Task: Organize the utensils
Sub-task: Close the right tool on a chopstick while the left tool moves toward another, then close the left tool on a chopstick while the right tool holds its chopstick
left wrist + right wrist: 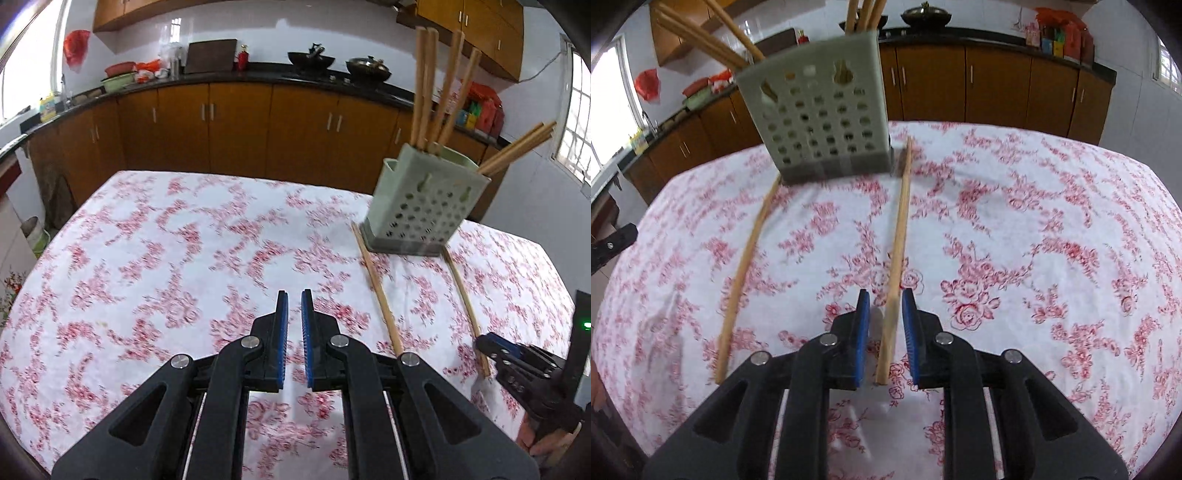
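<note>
Right at the near edge of the table (1034, 229), the right gripper (885, 295) straddles the near end of a loose chopstick (899, 236), blue pads (862, 314) standing apart on either side of it with daylight on both flanks: parted, bracketing the stick, not clamped. Whether the stick touches a pad I cannot tell. The left gripper (294, 295) hovers over bare flowered cloth with a narrow slit between its pads and nothing in it.

A little further out, the second loose chopstick (746, 266) lies flat, roughly parallel to the first and well apart from it. Both run away from the near edge, their far ends reaching the foot of the holder, one at each side.

Further in stands the green perforated utensil holder (424, 210), upright toward the right side of the table. Already planted in it: a cluster of upright chopsticks (443, 88) in one part, and a few leaning chopsticks (517, 151) fanned out over the rim.

So my read: well along. Most sticks are housed and two are left on the cloth, with the right-hand one lined up as the likely next pick. What remains, by my judgement, is closing on it, lifting and dropping it in, then the same for the other.
</note>
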{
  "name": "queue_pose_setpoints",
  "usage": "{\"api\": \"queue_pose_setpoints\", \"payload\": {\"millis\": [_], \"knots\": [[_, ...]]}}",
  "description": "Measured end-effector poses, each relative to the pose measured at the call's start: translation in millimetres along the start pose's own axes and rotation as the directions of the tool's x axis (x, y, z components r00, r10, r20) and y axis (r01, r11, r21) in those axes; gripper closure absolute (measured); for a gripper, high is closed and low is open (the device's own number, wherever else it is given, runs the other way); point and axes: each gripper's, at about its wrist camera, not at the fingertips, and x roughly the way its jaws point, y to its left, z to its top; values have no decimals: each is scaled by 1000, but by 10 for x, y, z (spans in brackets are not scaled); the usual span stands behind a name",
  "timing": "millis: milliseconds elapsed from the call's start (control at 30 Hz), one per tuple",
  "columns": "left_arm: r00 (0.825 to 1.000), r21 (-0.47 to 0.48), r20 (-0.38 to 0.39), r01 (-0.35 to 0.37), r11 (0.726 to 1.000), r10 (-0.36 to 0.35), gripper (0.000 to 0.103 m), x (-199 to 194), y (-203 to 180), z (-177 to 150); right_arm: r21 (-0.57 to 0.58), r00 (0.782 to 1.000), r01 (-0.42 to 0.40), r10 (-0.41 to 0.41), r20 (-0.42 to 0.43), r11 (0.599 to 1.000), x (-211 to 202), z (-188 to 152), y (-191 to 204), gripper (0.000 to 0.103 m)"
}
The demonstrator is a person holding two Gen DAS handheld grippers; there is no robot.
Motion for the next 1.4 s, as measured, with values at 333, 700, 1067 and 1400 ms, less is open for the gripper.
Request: {"api": "queue_pose_setpoints", "payload": {"millis": [333, 700, 1067, 1400], "knots": [[995, -9, -49, 90, 996, -90, 77, 156, -236, -103, 151, 995, 92, -96, 23, 984, -42, 41, -539, 95], [980, 18, -129, 153, 988, -150, 73, 411, -637, -302, 220, 986, 153, -163, 28, 963, -77, 0, -895, 95], [981, 61, -178, 92, 994, -79, 73, 624, -842, -461, 200, 986, 156, -164, 25, 967, -57, 17, -851, 95], [986, 43, -163, -21, 999, 27, 95, 684, -451, -312, 151, 997, 70, -73, 17, 986, -46, 1, -595, 95]]}}
